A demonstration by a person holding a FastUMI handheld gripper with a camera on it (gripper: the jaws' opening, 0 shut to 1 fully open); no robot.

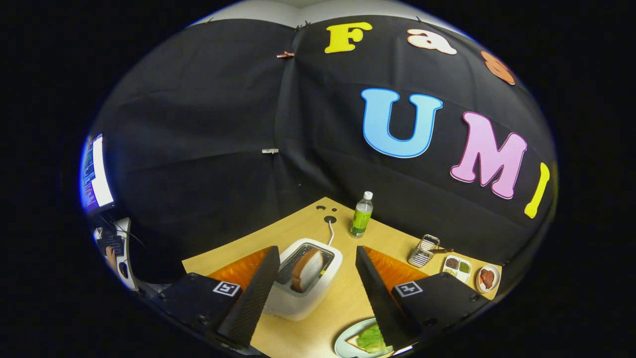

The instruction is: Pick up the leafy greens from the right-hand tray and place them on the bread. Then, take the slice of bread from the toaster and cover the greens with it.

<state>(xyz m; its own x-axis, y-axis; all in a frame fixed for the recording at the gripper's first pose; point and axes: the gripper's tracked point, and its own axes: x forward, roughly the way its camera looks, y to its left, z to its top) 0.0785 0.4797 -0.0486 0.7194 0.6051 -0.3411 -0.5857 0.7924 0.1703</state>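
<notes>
Tongs [313,278] spread apart above a toaster [304,284] holding bread [306,270]; greens [370,339] half-hidden on a plate [345,340].

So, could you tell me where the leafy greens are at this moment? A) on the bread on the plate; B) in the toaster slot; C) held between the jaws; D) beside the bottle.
A: the leafy greens lie on the bread on the plate, while the gripper is open with the toaster ahead of it.
</notes>
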